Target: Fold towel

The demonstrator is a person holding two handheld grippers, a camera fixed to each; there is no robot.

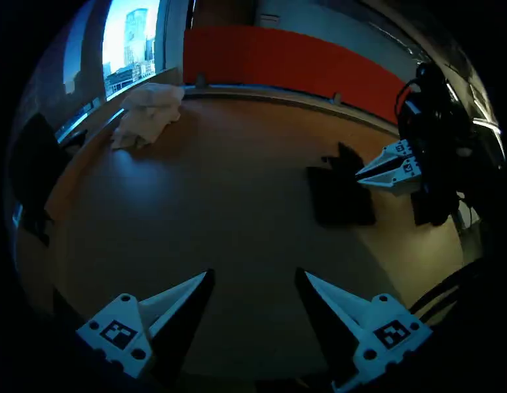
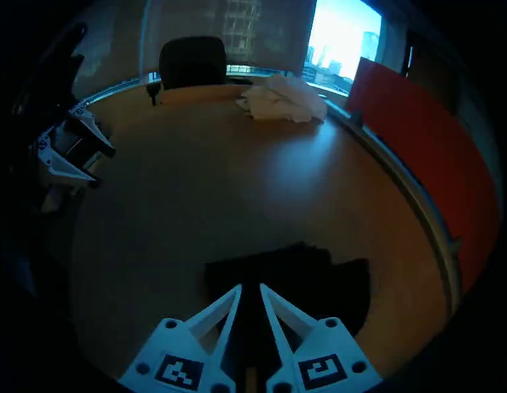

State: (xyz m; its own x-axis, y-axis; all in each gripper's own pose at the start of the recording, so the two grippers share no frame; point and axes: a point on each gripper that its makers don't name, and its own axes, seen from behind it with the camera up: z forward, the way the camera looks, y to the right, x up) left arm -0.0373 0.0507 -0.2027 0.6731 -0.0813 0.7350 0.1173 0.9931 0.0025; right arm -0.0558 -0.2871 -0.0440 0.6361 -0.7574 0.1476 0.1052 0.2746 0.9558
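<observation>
In the left gripper view I see a brown wooden table [image 1: 221, 196] backed by a red partition [image 1: 293, 62] and a bright window [image 1: 132, 42]. My left gripper [image 1: 253, 275] hangs over bare wood, its fingers wide apart. Ahead and to their right a dark towel [image 1: 338, 190] lies flat, with the right gripper [image 1: 359, 175] at its edge. A pale cloth heap [image 1: 149, 111] sits far ahead to the left. In the right gripper view the dark towel is spread just under and ahead of nearly closed fingers; I cannot tell whether they pinch it. A chair [image 2: 191, 62] stands beyond the table.
</observation>
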